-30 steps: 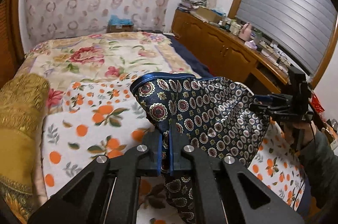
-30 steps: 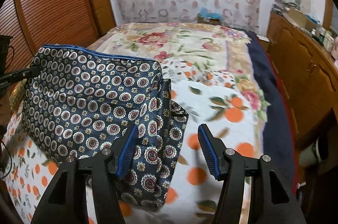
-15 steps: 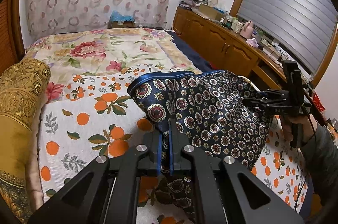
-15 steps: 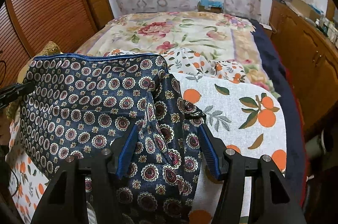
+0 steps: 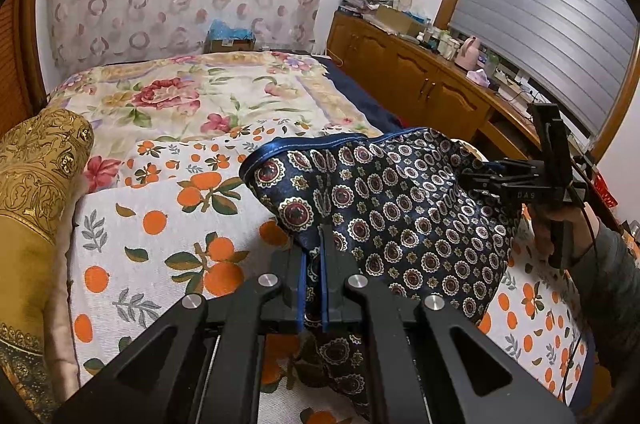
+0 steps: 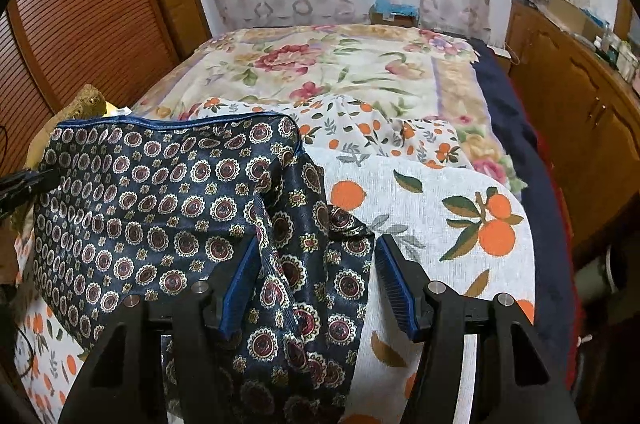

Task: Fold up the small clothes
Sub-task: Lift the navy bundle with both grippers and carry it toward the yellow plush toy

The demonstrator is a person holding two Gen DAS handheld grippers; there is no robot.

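A small navy garment (image 5: 400,208) with round medallion print and a blue hem hangs above the orange-print bedspread (image 5: 160,236). My left gripper (image 5: 313,248) is shut on one edge of it. In the right wrist view the garment (image 6: 168,208) spreads to the left, and a bunched fold lies between the blue pads of my right gripper (image 6: 316,256), which stands open around it. The right gripper (image 5: 480,180) also shows in the left wrist view at the garment's far edge, held by a hand. The left gripper's tip (image 6: 24,184) shows at the far left of the right wrist view.
A gold patterned bolster (image 5: 36,184) lies along the bed's left side. A floral blanket (image 6: 340,64) covers the far bed. Wooden cabinets (image 5: 420,84) with clutter run along the right. A slatted wooden door (image 6: 80,24) stands at the left.
The right gripper has moved forward, so the garment's bunched fold now lies between its open pads. The garment has come lower over the bedspread. The left gripper stays shut on its edge.
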